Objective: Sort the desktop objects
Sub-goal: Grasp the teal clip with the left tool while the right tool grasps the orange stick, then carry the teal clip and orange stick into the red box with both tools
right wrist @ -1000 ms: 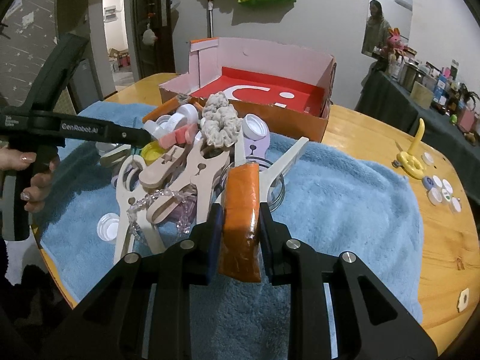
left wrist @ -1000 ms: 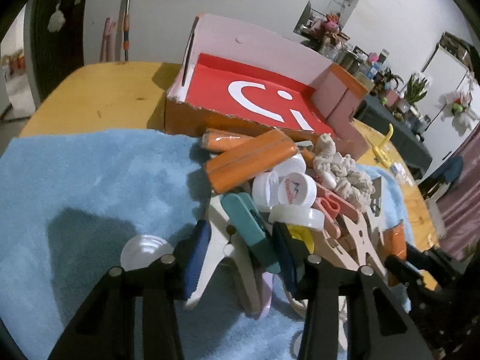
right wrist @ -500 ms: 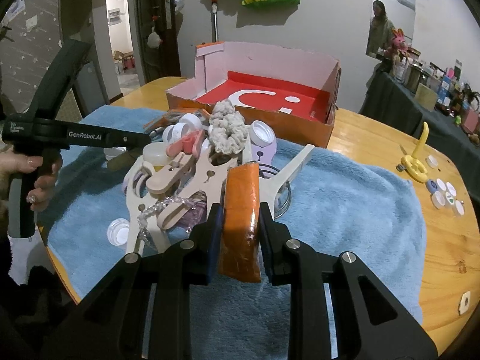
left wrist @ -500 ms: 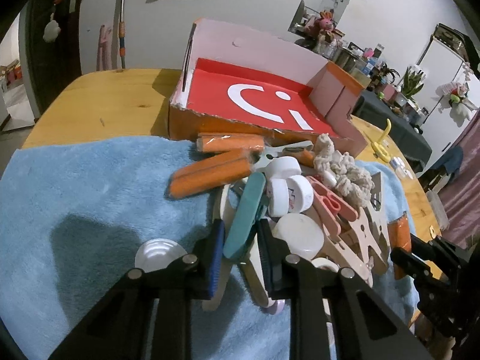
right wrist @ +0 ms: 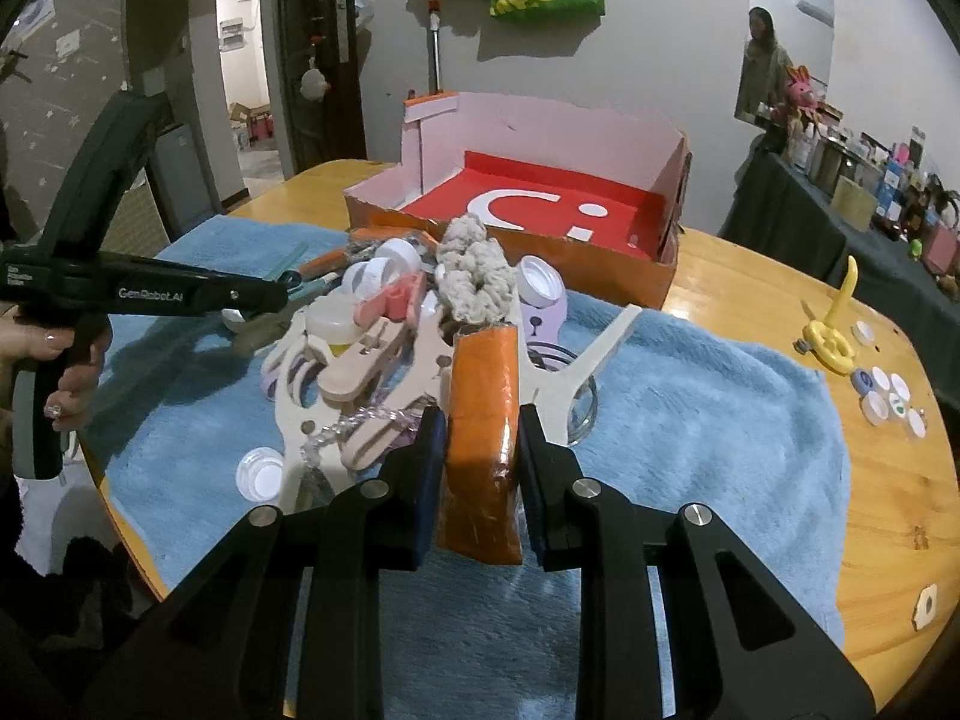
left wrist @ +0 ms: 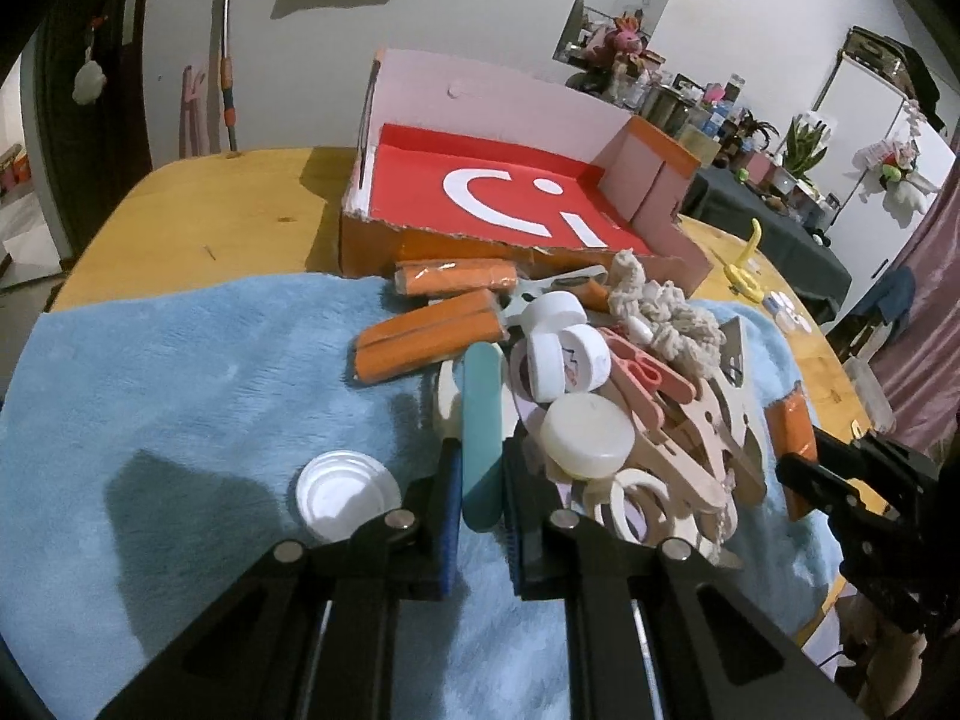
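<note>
A pile of small objects lies on a blue towel [left wrist: 180, 372]: orange packets [left wrist: 429, 333], white caps [left wrist: 567, 354], wooden clips [right wrist: 360, 372], a beige scrunchie [right wrist: 474, 276]. My left gripper [left wrist: 483, 468] is shut on a teal clip [left wrist: 483, 420] at the pile's near edge. My right gripper [right wrist: 483, 426] is shut on an orange packet [right wrist: 483, 414], held upright just above the towel in front of the pile. An open red box [right wrist: 540, 210] with pink walls stands behind the pile.
A loose white cap [left wrist: 348, 495] lies on the towel left of my left gripper. On the wooden table [right wrist: 900, 480] at right lie a yellow hook [right wrist: 831, 336] and several small caps [right wrist: 888, 396]. A dark side table with clutter stands far right.
My left gripper closed on the teal clip and has lifted it slightly from the pile. The right gripper keeps holding the orange packet, nearly still.
</note>
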Motion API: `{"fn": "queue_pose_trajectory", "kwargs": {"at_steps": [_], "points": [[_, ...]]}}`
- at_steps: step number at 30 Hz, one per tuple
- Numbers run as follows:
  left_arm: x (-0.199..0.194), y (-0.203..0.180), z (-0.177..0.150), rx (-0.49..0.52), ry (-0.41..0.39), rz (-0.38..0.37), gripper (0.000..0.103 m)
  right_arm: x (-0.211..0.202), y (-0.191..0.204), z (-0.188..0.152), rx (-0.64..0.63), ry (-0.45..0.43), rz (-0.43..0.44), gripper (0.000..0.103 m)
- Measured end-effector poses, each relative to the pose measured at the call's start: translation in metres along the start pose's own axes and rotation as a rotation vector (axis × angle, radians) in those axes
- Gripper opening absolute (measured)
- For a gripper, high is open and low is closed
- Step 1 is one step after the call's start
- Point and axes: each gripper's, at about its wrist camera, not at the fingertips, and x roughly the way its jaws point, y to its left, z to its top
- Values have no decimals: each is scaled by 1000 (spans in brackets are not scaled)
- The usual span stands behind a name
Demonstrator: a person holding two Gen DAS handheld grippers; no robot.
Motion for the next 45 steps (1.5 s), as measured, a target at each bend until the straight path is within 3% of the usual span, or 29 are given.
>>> {"fn": "queue_pose_trajectory", "kwargs": {"at_steps": [11, 19, 30, 36, 45], "points": [[-23, -4, 24, 49, -5, -34, 13, -2, 8, 24, -31, -16, -2, 22], [-21, -21, 86, 143, -48, -9, 13, 5, -8, 91, -67, -62, -34, 22], [26, -29, 172, 176, -61, 32, 13, 72, -47, 178, -41, -34, -75, 22], [61, -23, 188, 175, -20, 58, 13, 122, -65, 200, -14, 36, -83, 22], [92, -14, 193, 165, 19, 80, 13, 160, -70, 207, -35, 87, -112, 22]]}}
